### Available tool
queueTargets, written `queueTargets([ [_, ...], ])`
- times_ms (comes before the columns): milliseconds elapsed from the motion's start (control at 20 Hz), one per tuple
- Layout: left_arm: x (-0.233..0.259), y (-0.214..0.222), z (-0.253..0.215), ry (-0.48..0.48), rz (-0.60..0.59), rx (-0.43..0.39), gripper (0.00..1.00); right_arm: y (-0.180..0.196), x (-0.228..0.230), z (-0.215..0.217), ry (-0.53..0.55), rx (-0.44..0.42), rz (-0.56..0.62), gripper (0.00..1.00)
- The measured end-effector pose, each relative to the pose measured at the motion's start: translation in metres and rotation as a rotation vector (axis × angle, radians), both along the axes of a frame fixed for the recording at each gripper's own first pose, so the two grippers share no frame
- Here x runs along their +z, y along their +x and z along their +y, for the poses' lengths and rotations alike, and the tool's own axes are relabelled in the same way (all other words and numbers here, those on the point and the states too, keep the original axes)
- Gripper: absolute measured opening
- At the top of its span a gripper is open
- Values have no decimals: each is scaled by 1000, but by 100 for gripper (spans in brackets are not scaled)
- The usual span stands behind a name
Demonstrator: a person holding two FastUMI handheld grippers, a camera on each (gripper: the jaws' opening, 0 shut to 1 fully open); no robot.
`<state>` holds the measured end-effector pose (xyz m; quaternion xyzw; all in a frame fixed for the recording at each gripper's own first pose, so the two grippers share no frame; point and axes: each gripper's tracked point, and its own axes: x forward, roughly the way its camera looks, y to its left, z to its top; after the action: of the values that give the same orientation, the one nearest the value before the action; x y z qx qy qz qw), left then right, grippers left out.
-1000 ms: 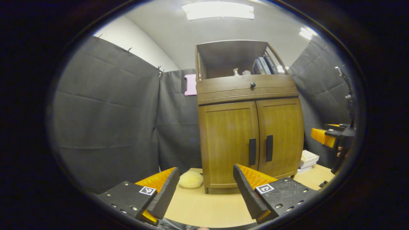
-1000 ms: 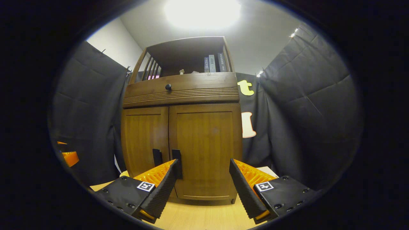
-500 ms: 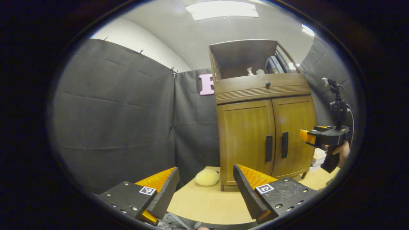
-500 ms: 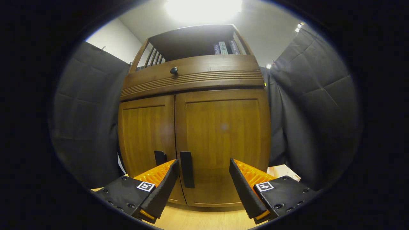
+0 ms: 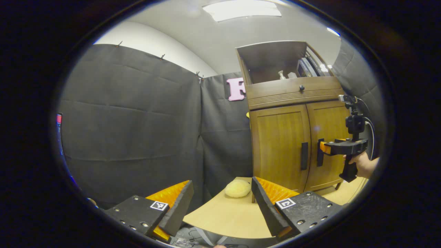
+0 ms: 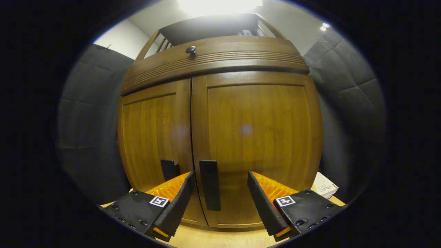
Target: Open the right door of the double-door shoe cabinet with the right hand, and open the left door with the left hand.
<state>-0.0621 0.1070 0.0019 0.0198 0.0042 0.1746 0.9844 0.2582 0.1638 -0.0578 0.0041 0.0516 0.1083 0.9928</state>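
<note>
— Shoe cabinet [image 6: 220, 137]?
— Standing on the wooden bench [image 5: 224, 215], against the black cloth wall [image 5: 131, 131]. Fronted by two doors, both shut flush.

— Right door [image 6: 256, 144]?
— Closed. Fitted with a dark upright handle [image 6: 210, 189] at its inner edge, next to the seam.

— Left door [image 6: 153, 137]?
— Closed too. Handle [image 6: 168, 169] partly hidden behind a finger in the right gripper view.

— Right gripper [image 6: 217, 198]?
— Close up to the right door, jaws released and spread wide. Handle of the right door between the two fingers, nearer the left-hand one. Hard to tell from the right gripper view whether touching or just short. In the left gripper view, seen from the side [image 5: 324, 147], held by a hand [image 5: 361, 163], tip right at the handles [image 5: 319, 157].

— Left gripper [image 5: 220, 203]?
— Well back from the cabinet [image 5: 296, 134], off to its left side, above the near edge of the bench. Jaws released, wide apart, nothing between them.

— Anything else on the bench?
— A pale yellow fluffy lump [image 5: 237, 188] just beside the cabinet's left foot. A white box [image 6: 324, 187] beside the cabinet's right side.

— Above the doors?
— A drawer front with ribbed trim and a small dark knob [image 6: 190, 50]. Over that, an open shelf [image 5: 275, 62] holding some books [image 5: 307, 67] and a small pale ornament [image 5: 281, 74].
</note>
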Motion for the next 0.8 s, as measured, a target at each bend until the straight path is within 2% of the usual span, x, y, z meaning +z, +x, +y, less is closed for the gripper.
queueTargets([
  [200,1,-9,8,-3,0,31,100,15,-25,13,-23,1,53,80],
  [300,2,-10,9,-2,3,42,100,24,-34,15,-10,-10,80,80],
  [400,0,-11,11,-2,3,53,97,28,-37,23,21,-6,116,55],
  [450,1,-11,11,-2,0,57,100,34,-39,22,33,-13,137,43],
  [500,-1,-12,11,-6,-3,59,100,28,-31,18,46,-26,143,46],
  [550,0,-11,11,-9,-6,57,97,40,-41,21,41,-29,151,37],
  [600,0,-12,10,-12,-10,55,100,33,-38,20,28,-23,139,34],
  [650,0,-12,10,-12,-11,48,100,32,-37,18,12,-17,134,25],
  [750,1,-13,9,-9,-10,35,100,24,-39,19,10,-12,134,19],
  [800,0,-13,8,-8,-13,30,100,20,-37,18,15,-6,131,19],
])
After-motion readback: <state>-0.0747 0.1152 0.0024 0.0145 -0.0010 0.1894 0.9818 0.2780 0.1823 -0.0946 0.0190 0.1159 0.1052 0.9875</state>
